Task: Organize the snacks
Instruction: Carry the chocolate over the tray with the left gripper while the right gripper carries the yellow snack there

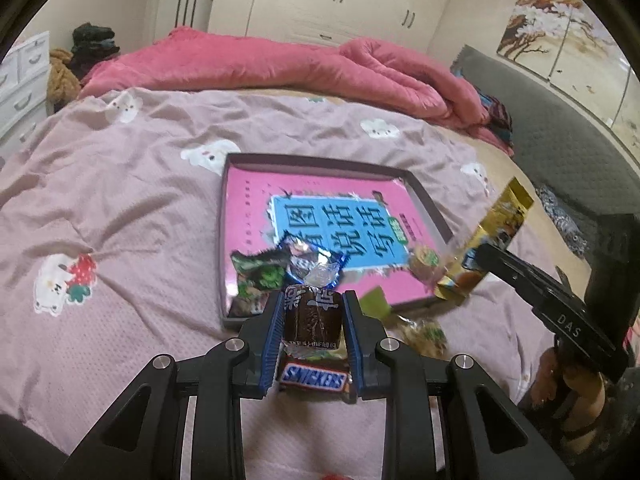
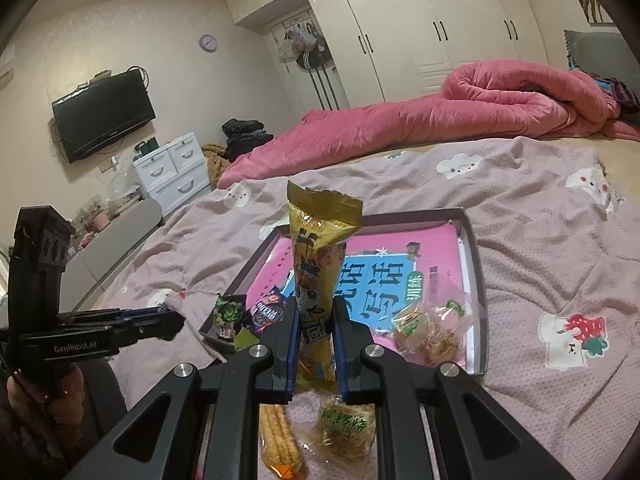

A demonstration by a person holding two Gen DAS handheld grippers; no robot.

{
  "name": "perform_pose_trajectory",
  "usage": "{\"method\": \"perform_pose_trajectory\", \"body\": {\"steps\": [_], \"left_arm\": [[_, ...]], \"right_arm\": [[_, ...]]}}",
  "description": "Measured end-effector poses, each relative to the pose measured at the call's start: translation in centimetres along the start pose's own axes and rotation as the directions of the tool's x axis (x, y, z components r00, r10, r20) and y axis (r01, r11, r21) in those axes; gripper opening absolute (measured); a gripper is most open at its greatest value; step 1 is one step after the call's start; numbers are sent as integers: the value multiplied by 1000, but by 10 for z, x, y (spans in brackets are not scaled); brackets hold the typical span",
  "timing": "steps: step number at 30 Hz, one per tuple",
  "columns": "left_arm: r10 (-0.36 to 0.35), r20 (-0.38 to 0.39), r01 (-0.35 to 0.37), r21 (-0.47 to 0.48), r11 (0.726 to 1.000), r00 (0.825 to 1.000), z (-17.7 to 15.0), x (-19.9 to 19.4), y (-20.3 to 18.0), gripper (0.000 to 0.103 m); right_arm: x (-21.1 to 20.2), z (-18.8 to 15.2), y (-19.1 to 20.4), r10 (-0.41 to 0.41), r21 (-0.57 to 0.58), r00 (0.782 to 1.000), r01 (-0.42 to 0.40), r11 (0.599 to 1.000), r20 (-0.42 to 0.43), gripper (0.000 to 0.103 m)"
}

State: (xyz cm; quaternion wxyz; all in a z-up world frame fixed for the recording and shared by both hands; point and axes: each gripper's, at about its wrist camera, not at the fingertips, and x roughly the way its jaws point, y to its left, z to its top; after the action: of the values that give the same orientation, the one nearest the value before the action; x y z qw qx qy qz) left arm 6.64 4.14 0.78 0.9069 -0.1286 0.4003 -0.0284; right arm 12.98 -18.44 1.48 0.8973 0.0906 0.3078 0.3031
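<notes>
A shallow dark tray (image 1: 430, 204) with a pink and blue book cover inside lies on the bed; it also shows in the right wrist view (image 2: 478, 264). My left gripper (image 1: 313, 306) is shut on a brown wrapped candy (image 1: 312, 316), just over the tray's near edge. A green snack pack (image 1: 256, 276) and a blue one (image 1: 310, 258) lie in the tray's near left corner. My right gripper (image 2: 314, 310) is shut on a tall yellow snack packet (image 2: 318, 248), held upright at the tray's near edge. A clear-wrapped pastry (image 2: 424, 328) lies in the tray.
A Snickers bar (image 1: 314, 380) lies on the pink sheet under my left gripper. A fried dough stick pack (image 2: 278, 436) and a green-labelled pastry (image 2: 346, 424) lie under my right gripper. A rolled pink quilt (image 1: 320, 68) lies at the far side.
</notes>
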Motion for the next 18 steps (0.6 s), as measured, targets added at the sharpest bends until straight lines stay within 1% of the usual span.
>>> {"method": "perform_pose_trajectory", "body": {"steps": [12,18], "left_arm": [[44,50,-45,13,999,998,13,7,7,30],[55,54,-56,29,998,997,14,17,7,30]], "right_arm": [[-4,7,-10,-40,21,999,39,999,34,15],[-4,10,-13,-57,30,997,55,998,46,15]]}}
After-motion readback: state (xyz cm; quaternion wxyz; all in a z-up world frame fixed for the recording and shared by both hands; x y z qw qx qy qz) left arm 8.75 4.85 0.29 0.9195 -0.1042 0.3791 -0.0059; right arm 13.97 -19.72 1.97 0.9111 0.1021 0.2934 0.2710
